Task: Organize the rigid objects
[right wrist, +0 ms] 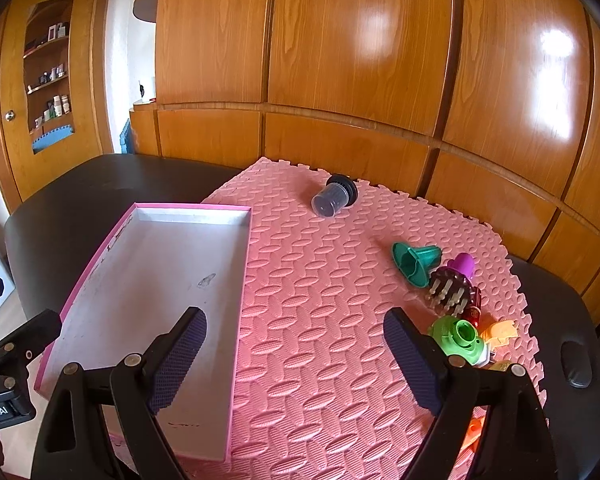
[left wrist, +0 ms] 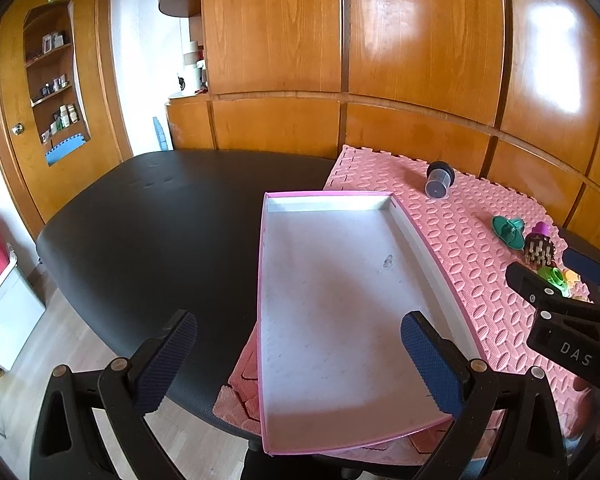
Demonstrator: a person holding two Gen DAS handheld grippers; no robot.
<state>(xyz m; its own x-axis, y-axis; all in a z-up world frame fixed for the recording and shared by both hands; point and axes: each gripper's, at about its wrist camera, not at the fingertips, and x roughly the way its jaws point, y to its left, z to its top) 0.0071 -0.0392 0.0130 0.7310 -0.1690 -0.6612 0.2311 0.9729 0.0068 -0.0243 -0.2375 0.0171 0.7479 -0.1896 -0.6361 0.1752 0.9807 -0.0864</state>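
Hovering with jaws spread wide and holding nothing, the left gripper (left wrist: 298, 364) frames the pink-rimmed tray (left wrist: 416, 236) at lower centre. The right gripper (right wrist: 294, 360), equally wide and bare, hangs over the pink foam mat (right wrist: 320, 280). A grey cup (right wrist: 332, 200) lies tipped at upper centre; a teal funnel (right wrist: 414, 264), bristled brush (right wrist: 450, 290) and green piece (right wrist: 460, 338) cluster at right.

An empty pink box (right wrist: 148, 280) sits on the pink mat (right wrist: 320, 320), with a gray cup (right wrist: 332, 200) on its side and small toys (right wrist: 440, 280) nearby.
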